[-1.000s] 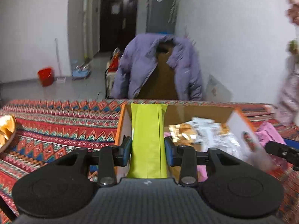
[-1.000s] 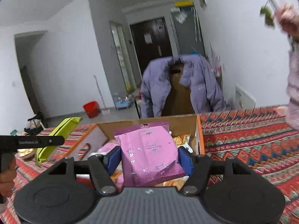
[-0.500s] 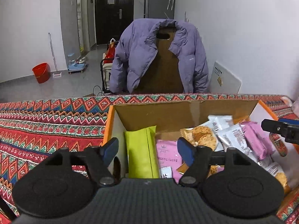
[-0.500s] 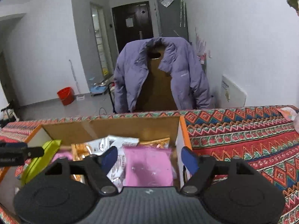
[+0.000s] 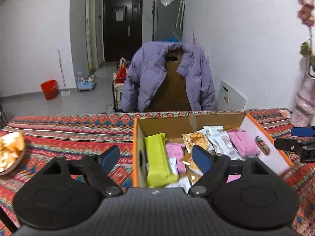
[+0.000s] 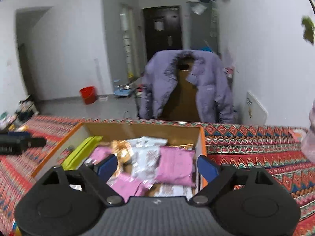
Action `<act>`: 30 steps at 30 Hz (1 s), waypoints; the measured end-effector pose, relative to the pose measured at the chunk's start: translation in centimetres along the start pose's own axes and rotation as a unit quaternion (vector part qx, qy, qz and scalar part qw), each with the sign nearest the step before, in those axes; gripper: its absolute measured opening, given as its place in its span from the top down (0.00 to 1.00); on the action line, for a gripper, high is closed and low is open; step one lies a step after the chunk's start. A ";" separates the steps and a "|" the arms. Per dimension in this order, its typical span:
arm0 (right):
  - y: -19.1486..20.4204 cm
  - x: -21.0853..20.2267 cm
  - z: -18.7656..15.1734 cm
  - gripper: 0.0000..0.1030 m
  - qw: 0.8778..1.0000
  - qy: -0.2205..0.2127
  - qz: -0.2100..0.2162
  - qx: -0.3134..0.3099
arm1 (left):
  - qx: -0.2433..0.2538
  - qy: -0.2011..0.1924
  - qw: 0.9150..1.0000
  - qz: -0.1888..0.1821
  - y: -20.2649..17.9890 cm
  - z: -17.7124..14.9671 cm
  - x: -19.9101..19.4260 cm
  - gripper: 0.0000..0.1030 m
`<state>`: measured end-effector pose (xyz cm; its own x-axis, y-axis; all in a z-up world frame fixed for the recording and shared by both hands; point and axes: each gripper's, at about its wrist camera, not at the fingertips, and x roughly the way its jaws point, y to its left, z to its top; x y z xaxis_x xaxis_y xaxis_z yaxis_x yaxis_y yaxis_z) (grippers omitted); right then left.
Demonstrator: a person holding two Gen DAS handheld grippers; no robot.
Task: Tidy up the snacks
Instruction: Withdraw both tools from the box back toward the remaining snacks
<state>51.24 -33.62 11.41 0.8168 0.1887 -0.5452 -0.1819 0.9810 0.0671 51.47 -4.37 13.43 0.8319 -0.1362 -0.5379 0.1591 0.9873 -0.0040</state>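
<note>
An orange-edged cardboard box (image 5: pixel 189 122) sits on the patterned tablecloth and holds several snack packets. A lime-green packet (image 5: pixel 157 161) stands against its left wall. A pink packet (image 6: pixel 175 167) lies at its right side, among white and golden packets. My left gripper (image 5: pixel 156 157) is open and empty above the box's near left corner. My right gripper (image 6: pixel 157 166) is open and empty above the box's near right side; it also shows in the left wrist view (image 5: pixel 295 143). The box also shows in the right wrist view (image 6: pixel 141 127).
A dish with golden-wrapped snacks (image 5: pixel 10 151) sits at the table's left edge. A purple jacket hangs on a chair (image 5: pixel 169 78) behind the table. A pink vase (image 5: pixel 303 102) stands at the far right. A red bucket (image 5: pixel 49 89) is on the floor.
Both grippers have opened, letting go of the green packet and the pink packet, which now lie in the box. Both grippers have drawn back and up from the box.
</note>
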 end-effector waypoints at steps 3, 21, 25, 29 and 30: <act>1.4 -4.0 -1.2 0.13 1.000 -0.010 0.012 -0.015 | 0.001 -0.023 1.000 0.005 0.2 -1.8 -5.1 0.13; 8.1 -22.3 -18.2 0.00 0.997 -0.058 0.046 -0.037 | 0.005 -0.086 0.995 0.052 -3.9 -20.1 -24.5 0.02; 9.3 -22.2 -21.8 0.00 0.998 -0.029 0.030 -0.045 | 0.016 -0.069 0.996 0.057 -4.6 -22.8 -25.4 0.02; 10.0 -22.4 -23.8 0.00 0.998 -0.024 0.036 -0.045 | 0.024 -0.065 0.996 0.064 -4.9 -23.9 -25.5 0.02; 10.2 -22.5 -24.1 0.00 0.998 -0.025 0.035 -0.046 | 0.022 -0.065 0.996 0.063 -4.9 -24.1 -25.5 0.02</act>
<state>17.82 -28.93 4.23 0.8259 0.2607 -0.4999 -0.2866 0.9577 0.0259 16.67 -3.80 6.80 0.9077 -0.0246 -0.4190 0.0702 0.9931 0.0939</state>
